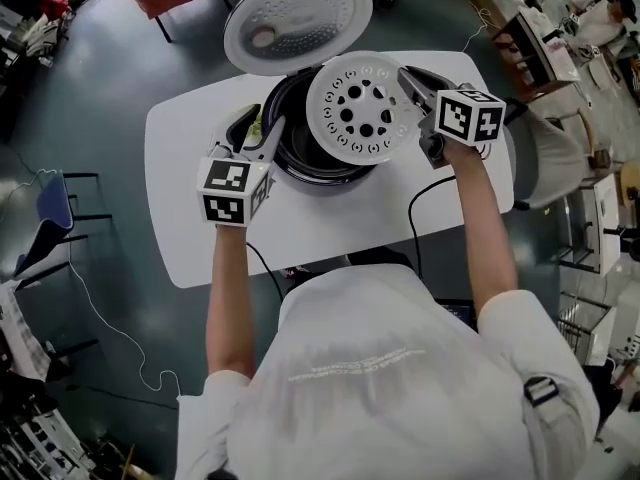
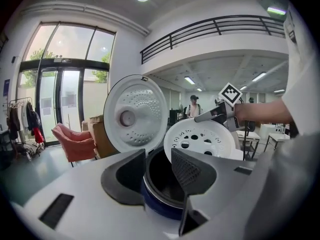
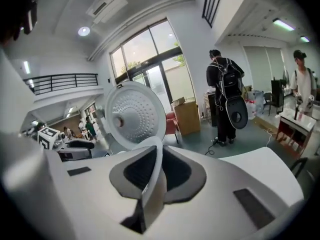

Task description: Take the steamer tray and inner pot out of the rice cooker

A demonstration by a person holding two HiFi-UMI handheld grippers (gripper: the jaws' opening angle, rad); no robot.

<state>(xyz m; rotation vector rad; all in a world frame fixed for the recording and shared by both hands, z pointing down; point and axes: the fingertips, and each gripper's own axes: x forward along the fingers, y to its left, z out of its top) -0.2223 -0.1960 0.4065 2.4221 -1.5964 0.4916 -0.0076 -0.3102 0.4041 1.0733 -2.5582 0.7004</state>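
The rice cooker [image 1: 300,163] stands on the white table [image 1: 190,128] with its lid [image 1: 295,23] swung up at the back. The round perforated white steamer tray [image 1: 360,108] hangs tilted above the cooker's right side. My right gripper [image 1: 405,76] is shut on the tray's right edge; in the right gripper view the tray rim [image 3: 154,176] runs edge-on between the pads. My left gripper [image 1: 258,128] is open at the cooker's left rim. Through its jaws [image 2: 159,156] I see the dark inner pot [image 2: 165,181] in the cooker, with the raised tray [image 2: 202,139] behind.
A black cable [image 1: 415,218] runs off the table's near edge by my right arm. A blue chair [image 1: 50,203] stands on the floor to the left, and desks [image 1: 545,48] to the right. A person with a backpack [image 3: 225,101] stands beyond the table.
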